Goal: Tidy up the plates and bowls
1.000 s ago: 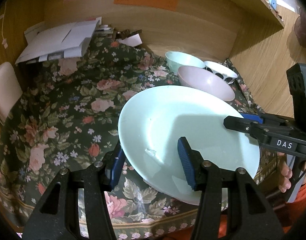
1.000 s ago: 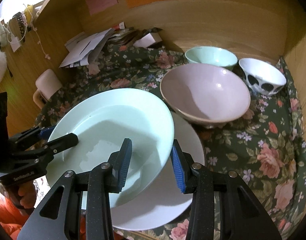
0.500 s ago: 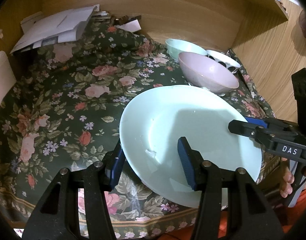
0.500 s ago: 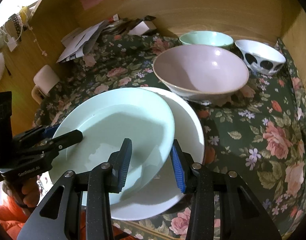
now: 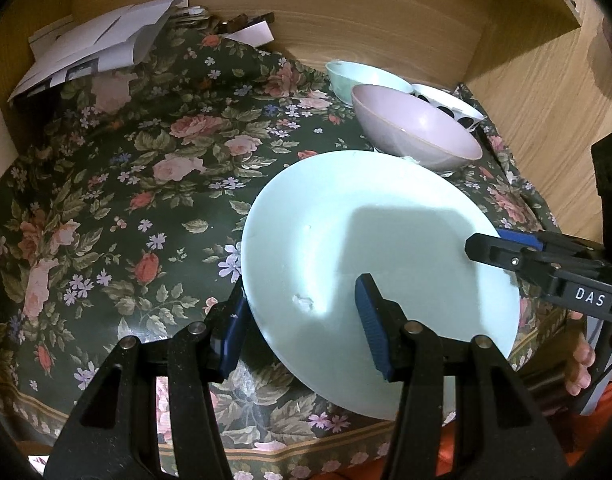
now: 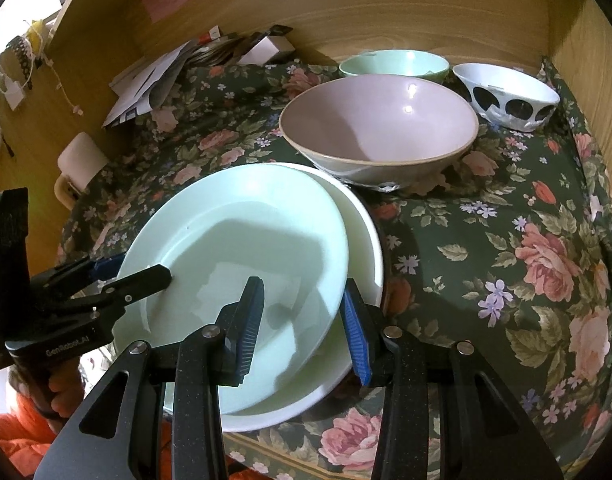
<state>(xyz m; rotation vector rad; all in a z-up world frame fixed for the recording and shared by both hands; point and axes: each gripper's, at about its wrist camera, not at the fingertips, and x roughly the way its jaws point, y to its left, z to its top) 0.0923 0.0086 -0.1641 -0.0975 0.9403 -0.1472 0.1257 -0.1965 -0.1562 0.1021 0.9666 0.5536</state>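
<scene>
Both tongs point steeply downward, side by side. The left tongs (image 5: 301, 320) clamp the near-left rim of the pale green plate (image 5: 386, 248) — one pad beneath, one on top. The right tongs (image 6: 301, 324) clamp its opposite rim likewise. Fingertips (image 5: 580, 364) of the right hand curl around the handle.

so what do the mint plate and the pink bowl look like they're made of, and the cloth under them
Mint plate: looks like glazed ceramic or melamine; smooth, soft sheen, can't tell which.
Pink bowl: probably glazed ceramic; glossy inside with sharp light spots, bare tan rim edge.
Cloth: woven or printed fabric, matte, floral pattern, creased and draped over the edge.
</scene>
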